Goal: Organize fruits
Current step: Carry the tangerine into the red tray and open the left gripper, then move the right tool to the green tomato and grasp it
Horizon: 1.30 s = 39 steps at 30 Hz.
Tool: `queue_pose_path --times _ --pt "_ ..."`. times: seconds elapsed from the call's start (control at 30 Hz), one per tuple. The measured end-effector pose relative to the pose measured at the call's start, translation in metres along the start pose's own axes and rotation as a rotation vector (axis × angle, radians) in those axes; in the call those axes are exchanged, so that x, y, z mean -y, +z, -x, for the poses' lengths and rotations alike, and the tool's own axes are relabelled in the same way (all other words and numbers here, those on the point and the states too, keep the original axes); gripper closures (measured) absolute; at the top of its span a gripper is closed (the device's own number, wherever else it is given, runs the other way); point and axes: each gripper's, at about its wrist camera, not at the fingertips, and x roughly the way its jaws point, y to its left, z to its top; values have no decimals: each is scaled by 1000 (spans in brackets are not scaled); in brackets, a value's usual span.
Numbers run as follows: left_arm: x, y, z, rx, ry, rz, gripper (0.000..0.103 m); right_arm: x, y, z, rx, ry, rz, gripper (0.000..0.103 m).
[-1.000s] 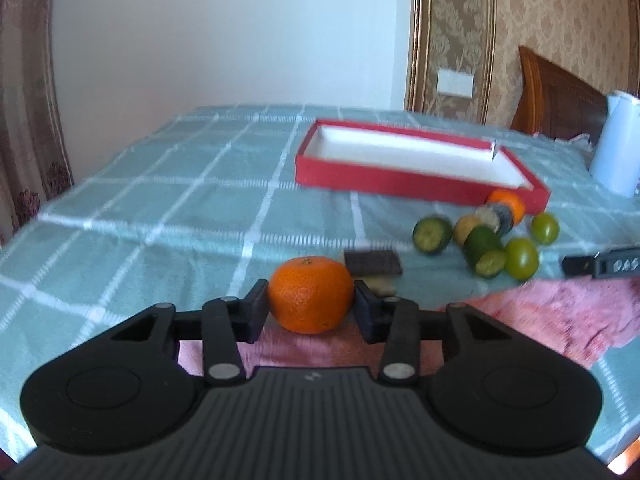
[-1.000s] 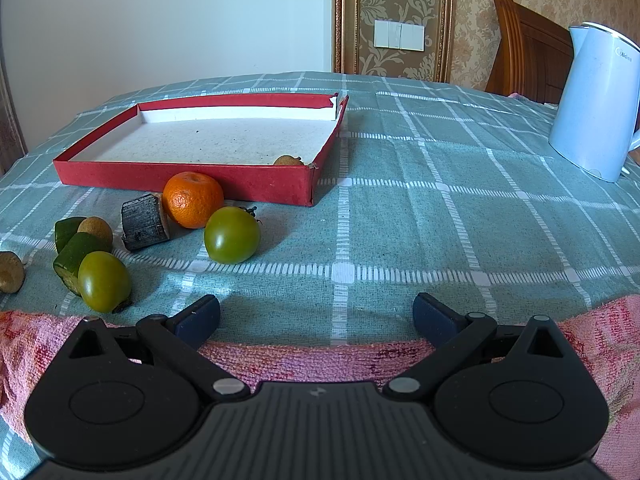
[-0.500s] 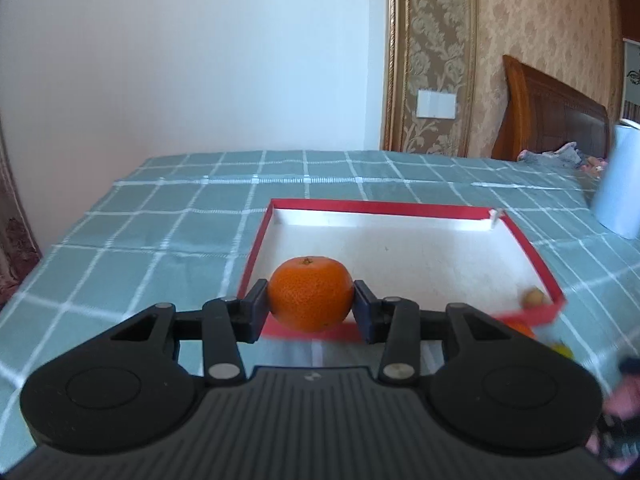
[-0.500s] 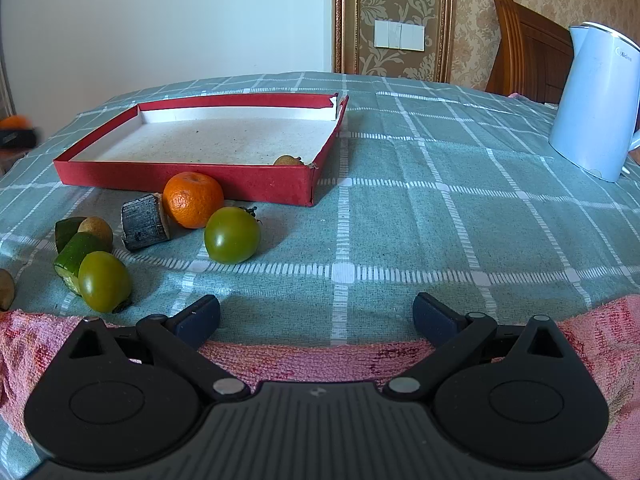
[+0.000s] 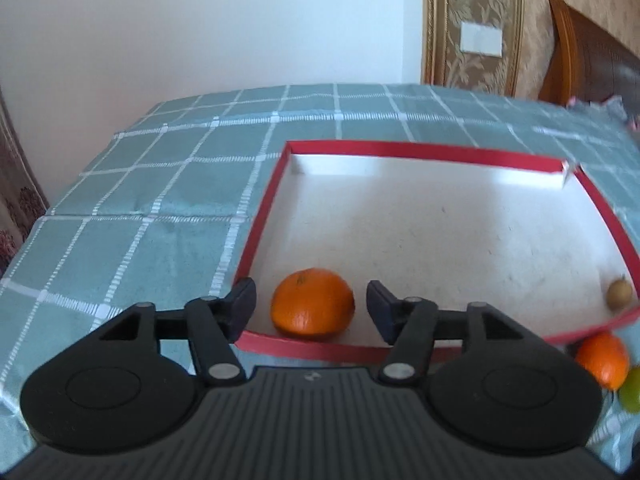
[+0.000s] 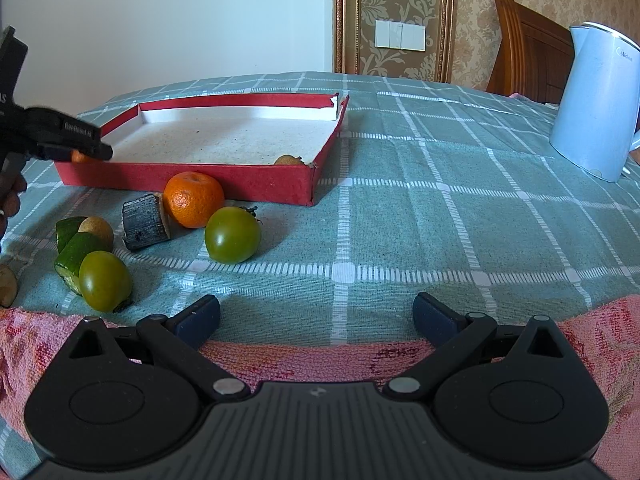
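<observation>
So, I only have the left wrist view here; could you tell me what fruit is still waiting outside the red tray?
Observer: Beside the front wall of the red tray lie an orange, two green tomatoes, cut green pieces and a small brown fruit.
Operator: Thank you. Is the right gripper holding anything?
Observer: No, the right gripper is open and empty, above a pink towel.
Operator: Is anything else on that side of the table?
Observer: A white kettle stands well right of the tray, apart from the fruit.
</observation>
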Motion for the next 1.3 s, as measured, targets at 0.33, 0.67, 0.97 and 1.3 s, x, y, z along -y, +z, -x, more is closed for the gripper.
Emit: queue_pose_path --times 0.33,0.67,0.97,1.3 --pt "5 -8 23 -90 8 -8 33 1 0 0 0 0 0 0" --pt "3 -32 81 78 9 12 2 2 0 0 0 0 0 0" --pt "-28 -95 153 313 117 169 0 1 0 0 0 0 0 0" --pt "-65 -144 137 302 203 315 0 0 0 0 0 1 0 0"
